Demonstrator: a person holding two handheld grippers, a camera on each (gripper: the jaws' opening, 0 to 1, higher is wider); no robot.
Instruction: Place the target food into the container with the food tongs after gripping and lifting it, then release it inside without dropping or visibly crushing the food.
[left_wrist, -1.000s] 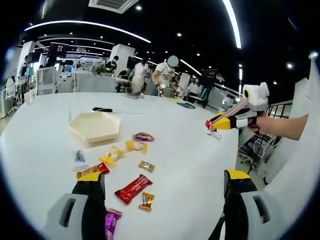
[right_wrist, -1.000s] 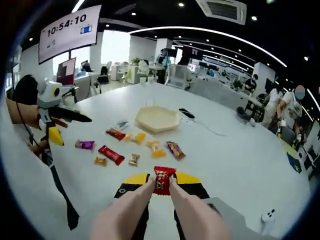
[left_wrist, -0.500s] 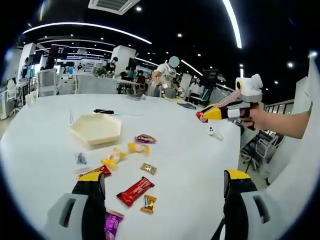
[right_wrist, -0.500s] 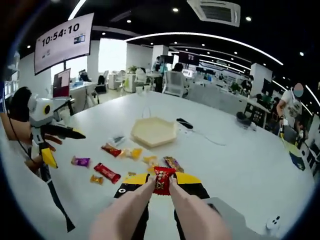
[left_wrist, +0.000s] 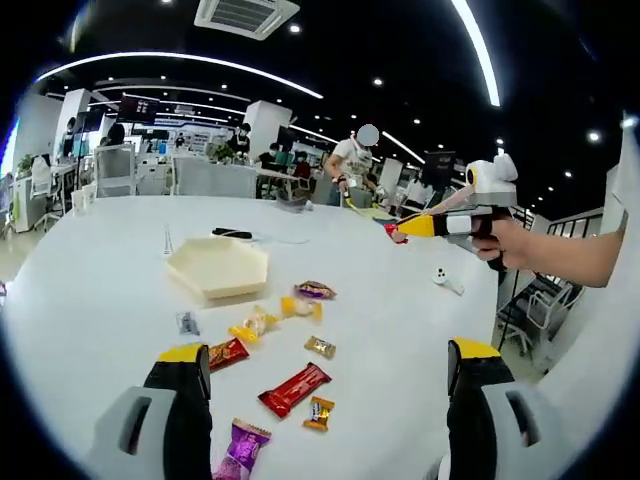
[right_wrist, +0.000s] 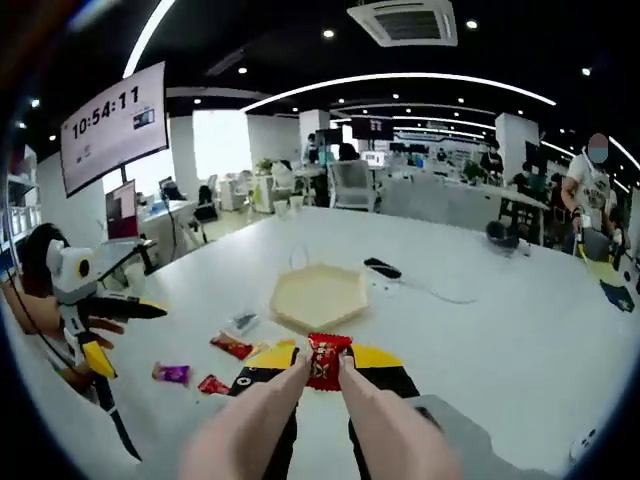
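A red wrapped candy (right_wrist: 323, 360) is pinched at the tip of beige food tongs (right_wrist: 262, 415), and my right gripper (right_wrist: 322, 374) is shut on those tongs. The candy hangs in the air, in front of the cream hexagonal container (right_wrist: 318, 297). In the left gripper view the right gripper (left_wrist: 397, 231), held by a hand, carries the candy above the table, to the right of the container (left_wrist: 218, 268). My left gripper (left_wrist: 328, 352) stands wide open with nothing between its jaws. It also appears, open, at the left of the right gripper view (right_wrist: 120, 335).
Several wrapped candies lie on the white round table (left_wrist: 90, 250), among them a red bar (left_wrist: 295, 388), a purple one (left_wrist: 243, 448) and a yellow one (left_wrist: 250, 325). A black device (left_wrist: 232, 234) lies behind the container, a small white object (left_wrist: 443, 277) at the right. People stand beyond.
The right gripper has risen with the tongs and candy and moved toward the container. Both views have shifted with the hands; the left gripper stays open.
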